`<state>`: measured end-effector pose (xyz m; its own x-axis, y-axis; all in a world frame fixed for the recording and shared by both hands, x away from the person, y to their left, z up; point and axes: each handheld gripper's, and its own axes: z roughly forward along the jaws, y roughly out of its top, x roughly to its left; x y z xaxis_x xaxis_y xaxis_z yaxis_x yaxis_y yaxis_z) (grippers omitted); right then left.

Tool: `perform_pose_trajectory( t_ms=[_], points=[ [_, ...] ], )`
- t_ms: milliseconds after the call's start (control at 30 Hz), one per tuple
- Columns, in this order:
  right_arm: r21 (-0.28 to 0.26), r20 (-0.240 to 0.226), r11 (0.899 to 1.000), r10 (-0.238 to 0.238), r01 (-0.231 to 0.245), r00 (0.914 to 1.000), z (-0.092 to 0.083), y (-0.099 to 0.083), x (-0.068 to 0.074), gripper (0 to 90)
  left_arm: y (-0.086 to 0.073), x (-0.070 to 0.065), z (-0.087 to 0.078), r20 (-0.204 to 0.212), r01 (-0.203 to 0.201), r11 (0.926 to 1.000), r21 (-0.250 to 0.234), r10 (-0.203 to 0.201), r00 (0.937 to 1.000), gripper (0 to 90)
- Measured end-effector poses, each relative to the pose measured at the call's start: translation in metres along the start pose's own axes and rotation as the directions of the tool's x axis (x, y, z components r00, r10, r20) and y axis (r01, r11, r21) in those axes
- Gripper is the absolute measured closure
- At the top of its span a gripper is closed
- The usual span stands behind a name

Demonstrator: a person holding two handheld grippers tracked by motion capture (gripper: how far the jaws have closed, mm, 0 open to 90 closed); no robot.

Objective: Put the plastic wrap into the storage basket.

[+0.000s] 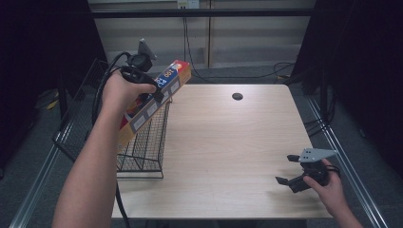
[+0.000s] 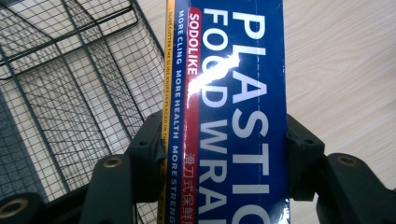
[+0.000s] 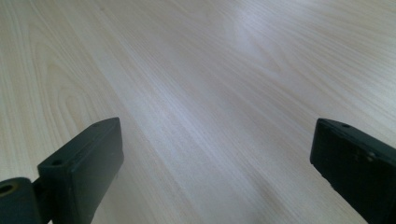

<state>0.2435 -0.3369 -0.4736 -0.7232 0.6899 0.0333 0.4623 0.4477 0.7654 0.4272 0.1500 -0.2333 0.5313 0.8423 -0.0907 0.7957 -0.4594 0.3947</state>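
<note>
My left forearm (image 1: 88,178) lay nearest the high camera, reaching up the left side of the frame to where my hand carried the left gripper (image 1: 153,92).

The worktop (image 1: 228,142), pale wood grain, was the largest thing before me, with a small dark round hole (image 1: 237,96) near its far edge. On its left end stood the black wire basket (image 1: 145,142), its mesh walls upright and its open top facing up; in the left gripper view the basket (image 2: 70,93) lay to the left of the box, below it.

I held the plastic food wrap box (image 1: 154,95), long and blue with orange and yellow edges, slanted in the air above the basket's far right corner, its far end raised. Whether its lower end touched the basket's rim I could not tell from above, since my hand hid that part. In the left gripper view the box (image 2: 233,116) ran straight up between my two black jaws, which pinched it on both long sides.

My right gripper (image 1: 291,170) rested low over the near right corner of the worktop, well apart from the box and basket, its jaws spread wide with only bare wood between them.
</note>
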Motion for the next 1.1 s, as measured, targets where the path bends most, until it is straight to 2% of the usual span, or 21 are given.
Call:
perform_pose_trajectory(
  t_ms=[333,433,467,500,533,700,733,833,867,900,1100],
  points=[
    [0.005,0.006,1.000,0.004,-0.004,1.0000,0.000,0.000,0.000,2.6,-0.007,0.015,-0.005,-0.030,0.039,0.9992,-0.009,-0.039,0.9988,43.4],
    [0.014,-0.008,1.000,0.004,-0.004,1.0000,0.001,-0.001,0.001,2.7,-0.008,0.018,-0.006,-0.030,0.055,0.9984,-0.014,-0.055,0.9980,43.4],
    [0.016,-0.009,1.000,0.005,-0.004,1.0000,0.001,-0.001,0.001,2.6,-0.009,0.021,-0.007,-0.035,0.045,0.9989,-0.010,-0.045,0.9983,43.4],
    [0.015,-0.008,1.000,0.004,-0.004,1.0000,0.002,0.000,0.001,2.6,-0.009,0.021,-0.007,-0.038,0.069,0.9974,-0.023,-0.069,0.9969,43.4],
    [0.015,-0.008,1.000,0.004,-0.004,1.0000,0.002,0.000,0.001,2.6,-0.010,0.023,-0.009,-0.037,0.059,0.9981,-0.013,-0.060,0.9975,43.4],
    [0.014,-0.009,1.000,0.004,-0.004,1.0000,0.001,-0.001,0.001,2.7,-0.013,0.029,-0.011,-0.046,0.094,0.9951,-0.031,-0.095,0.9944,43.4],
    [0.016,-0.009,1.000,0.006,-0.006,0.9999,0.001,-0.001,0.001,2.6,-0.014,0.032,-0.013,-0.050,0.085,0.9962,-0.021,-0.086,0.9951,43.4],
    [0.011,0.001,1.000,0.002,-0.002,1.0000,0.001,-0.001,0.000,2.6,-0.017,0.037,-0.015,-0.064,0.093,0.9952,-0.029,-0.095,0.9934,43.4],
    [0.010,0.000,1.000,0.000,0.000,1.0000,0.001,-0.001,0.000,2.6,-0.017,0.037,-0.015,-0.063,0.118,0.9923,-0.040,-0.120,0.9908,43.4],
    [0.010,0.000,1.000,0.001,-0.001,1.0000,0.001,-0.001,0.000,2.7,-0.018,0.039,-0.016,-0.068,0.106,0.9939,-0.029,-0.108,0.9918,43.4],
    [0.016,-0.009,1.000,0.003,-0.003,1.0000,0.001,-0.001,0.001,2.6,-0.023,0.046,-0.018,-0.093,0.143,0.9885,-0.049,-0.147,0.9848,43.3]
  ],
)
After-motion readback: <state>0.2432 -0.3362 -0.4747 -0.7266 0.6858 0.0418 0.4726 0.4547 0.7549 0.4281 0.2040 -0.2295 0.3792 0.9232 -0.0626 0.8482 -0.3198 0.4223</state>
